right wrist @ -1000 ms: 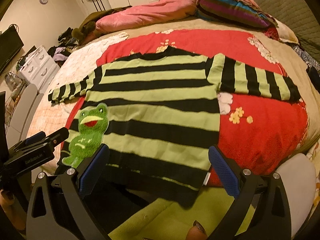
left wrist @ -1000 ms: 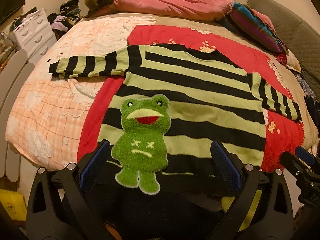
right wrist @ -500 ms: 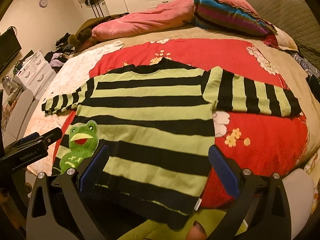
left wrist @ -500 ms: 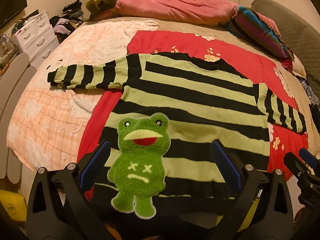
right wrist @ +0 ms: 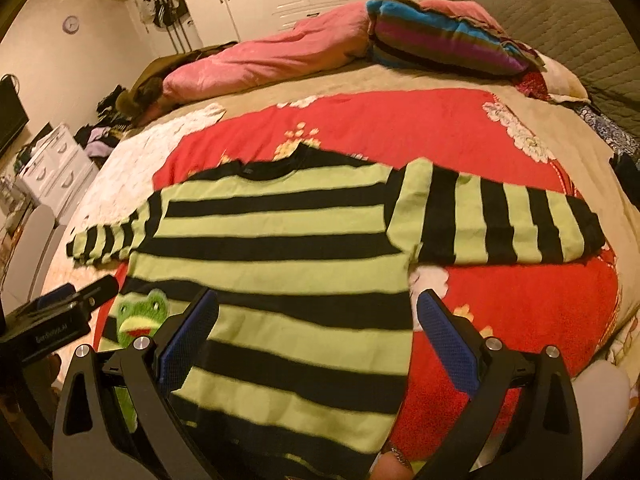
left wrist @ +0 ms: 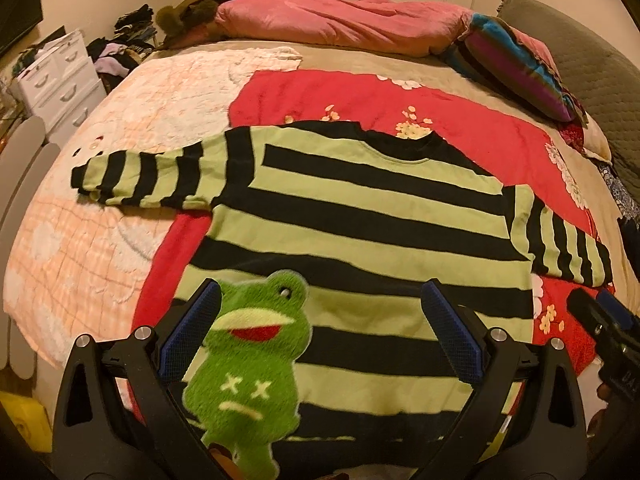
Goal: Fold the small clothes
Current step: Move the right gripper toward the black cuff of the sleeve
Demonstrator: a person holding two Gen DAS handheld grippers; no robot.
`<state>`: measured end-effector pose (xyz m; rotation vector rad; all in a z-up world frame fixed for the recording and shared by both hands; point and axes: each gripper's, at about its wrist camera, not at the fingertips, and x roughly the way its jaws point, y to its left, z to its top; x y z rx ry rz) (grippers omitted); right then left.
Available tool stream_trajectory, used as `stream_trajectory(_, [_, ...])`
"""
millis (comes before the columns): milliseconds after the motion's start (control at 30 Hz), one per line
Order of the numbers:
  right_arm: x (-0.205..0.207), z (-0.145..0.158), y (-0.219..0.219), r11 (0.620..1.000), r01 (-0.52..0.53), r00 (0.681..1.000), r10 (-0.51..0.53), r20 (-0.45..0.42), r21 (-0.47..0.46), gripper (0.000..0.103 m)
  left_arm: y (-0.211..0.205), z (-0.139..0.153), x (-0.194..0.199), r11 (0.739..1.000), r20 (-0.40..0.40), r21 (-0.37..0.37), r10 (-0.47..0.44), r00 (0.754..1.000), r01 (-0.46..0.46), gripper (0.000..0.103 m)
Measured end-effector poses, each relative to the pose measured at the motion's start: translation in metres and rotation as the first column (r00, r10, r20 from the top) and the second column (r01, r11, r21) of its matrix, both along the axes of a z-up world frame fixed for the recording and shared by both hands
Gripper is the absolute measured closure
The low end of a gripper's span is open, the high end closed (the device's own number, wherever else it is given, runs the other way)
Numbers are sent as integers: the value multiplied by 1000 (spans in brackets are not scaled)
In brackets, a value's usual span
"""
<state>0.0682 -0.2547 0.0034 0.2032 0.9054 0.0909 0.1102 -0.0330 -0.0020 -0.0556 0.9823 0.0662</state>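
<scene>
A small green-and-black striped sweater [left wrist: 360,216] [right wrist: 280,248] lies flat, front up, on a red floral blanket [left wrist: 460,132] [right wrist: 500,308], both sleeves spread sideways. A fuzzy green frog patch [left wrist: 248,356] [right wrist: 142,316] sits near its lower left hem. My left gripper [left wrist: 320,328] is open above the hem, the frog between its fingers with no contact visible. My right gripper [right wrist: 316,332] is open over the sweater's lower right side, holding nothing. Each gripper's tip shows at the edge of the other's view.
The bed carries a peach quilt [left wrist: 92,240] at left, a pink duvet [left wrist: 340,20] and a striped pillow [left wrist: 516,68] at the far end. White drawers [left wrist: 60,76] and a clothes pile stand left of the bed. A padded headboard [right wrist: 560,12] runs along the right.
Both views have slid toward the foot of the bed and tilted up: the sweater and frog sit lower in frame, hem now under the fingers. Both grippers stay open; the sweater has not moved.
</scene>
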Motion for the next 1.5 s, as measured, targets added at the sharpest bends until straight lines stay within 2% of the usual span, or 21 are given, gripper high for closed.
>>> stream_trajectory(433, [40, -9, -56, 989, 146, 989, -146, 14, 10, 4, -29, -9, 51, 1000, 10, -13, -27, 1000, 27, 9])
stream_trajectory(833, [63, -27, -138, 948, 318, 948, -318, 4, -12, 4, -56, -33, 92, 998, -24, -33, -59, 998, 58, 9])
stream_trajectory(1167, [70, -44, -204, 894, 446, 895, -447, -11, -35, 4, -84, -53, 122, 996, -45, -22, -85, 995, 84, 9])
stream_trajectory(1500, [59, -68, -278, 817, 572, 816, -576, -48, -77, 4, -98, -84, 125, 994, -65, 16, -108, 992, 109, 9])
